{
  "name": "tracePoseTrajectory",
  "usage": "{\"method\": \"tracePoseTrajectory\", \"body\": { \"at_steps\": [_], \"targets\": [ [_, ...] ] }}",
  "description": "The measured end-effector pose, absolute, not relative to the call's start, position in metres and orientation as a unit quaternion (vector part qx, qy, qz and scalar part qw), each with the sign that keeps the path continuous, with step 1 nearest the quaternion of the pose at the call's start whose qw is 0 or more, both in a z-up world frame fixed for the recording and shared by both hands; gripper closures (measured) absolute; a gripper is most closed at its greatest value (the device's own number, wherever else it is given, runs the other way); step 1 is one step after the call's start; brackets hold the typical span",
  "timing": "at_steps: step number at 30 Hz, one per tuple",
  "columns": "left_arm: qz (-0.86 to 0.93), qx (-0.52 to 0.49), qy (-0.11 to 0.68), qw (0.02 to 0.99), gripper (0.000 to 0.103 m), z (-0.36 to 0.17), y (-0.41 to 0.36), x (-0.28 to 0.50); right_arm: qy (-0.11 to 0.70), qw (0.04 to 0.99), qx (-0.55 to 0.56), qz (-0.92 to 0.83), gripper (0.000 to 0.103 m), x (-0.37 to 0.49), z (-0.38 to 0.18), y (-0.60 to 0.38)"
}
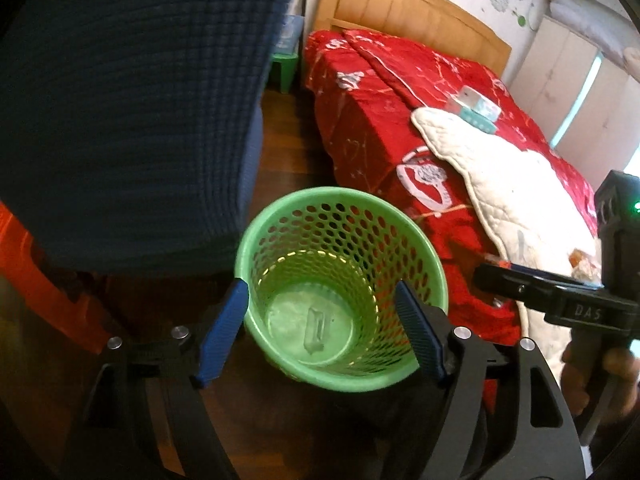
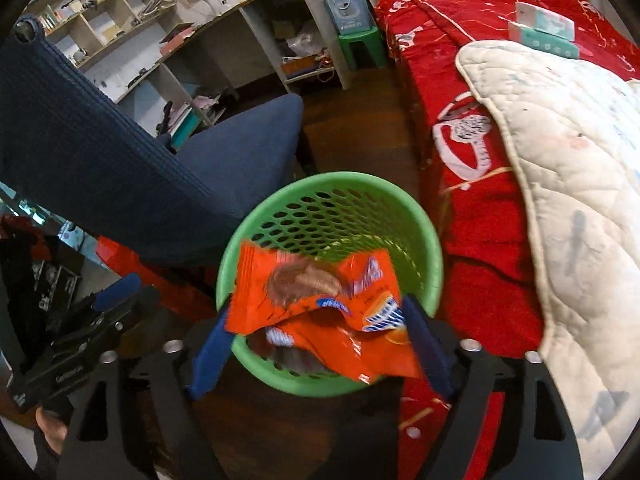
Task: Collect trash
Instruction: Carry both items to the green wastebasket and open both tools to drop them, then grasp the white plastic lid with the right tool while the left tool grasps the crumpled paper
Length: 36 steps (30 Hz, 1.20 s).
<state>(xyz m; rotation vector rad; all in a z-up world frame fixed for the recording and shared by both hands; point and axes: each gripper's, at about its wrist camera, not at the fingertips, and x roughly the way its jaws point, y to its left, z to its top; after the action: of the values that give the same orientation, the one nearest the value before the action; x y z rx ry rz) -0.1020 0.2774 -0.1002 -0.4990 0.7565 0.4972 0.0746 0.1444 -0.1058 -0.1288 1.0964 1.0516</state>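
A green perforated basket (image 1: 256,240) (image 2: 320,184) stands on the wooden floor between a blue chair and the bed. A clear plastic wrapper (image 1: 316,332) lies on its bottom. My left gripper (image 1: 320,284) hangs open above the basket with nothing between its blue fingers. It also shows at the left edge of the right wrist view as the left gripper (image 2: 120,300). My right gripper (image 2: 316,308) is open over the basket's near rim. A crumpled orange snack wrapper (image 2: 304,284), blurred, spans the gap between its fingers, loose above the basket's mouth. The right gripper (image 1: 500,272) enters the left view from the right.
The blue chair (image 2: 100,152) crowds the basket's left. The bed with a red cover (image 2: 480,220) and a white quilt (image 2: 580,160) is close on the right, with a tissue box (image 1: 476,108) on it. A green stool (image 2: 360,44) and desk shelves (image 2: 240,40) stand farther back.
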Motion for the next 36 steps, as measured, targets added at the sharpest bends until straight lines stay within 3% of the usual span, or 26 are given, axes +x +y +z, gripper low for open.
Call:
{"method": "tracePoseTrajectory", "body": {
  "at_steps": [3, 15, 36],
  "targets": [
    [0.238, -0.249, 0.357, 0.868, 0.027, -0.1, 0.28, -0.103, 0.497, 0.722, -0.04, 0.481, 0.014, 0.077, -0.104, 0.146],
    [0.202, -0.221, 0.357, 0.885, 0.024, -0.088, 0.247, -0.074, 0.471, 0.76, -0.028, 0.446, 0.012, 0.087, -0.08, 0.086],
    [0.097, -0.184, 0.375, 0.903, 0.024, -0.077, 0.162, 0.003, 0.454, 0.846, 0.07, 0.271, 0.011, 0.131, -0.06, -0.134]
  ]
}}
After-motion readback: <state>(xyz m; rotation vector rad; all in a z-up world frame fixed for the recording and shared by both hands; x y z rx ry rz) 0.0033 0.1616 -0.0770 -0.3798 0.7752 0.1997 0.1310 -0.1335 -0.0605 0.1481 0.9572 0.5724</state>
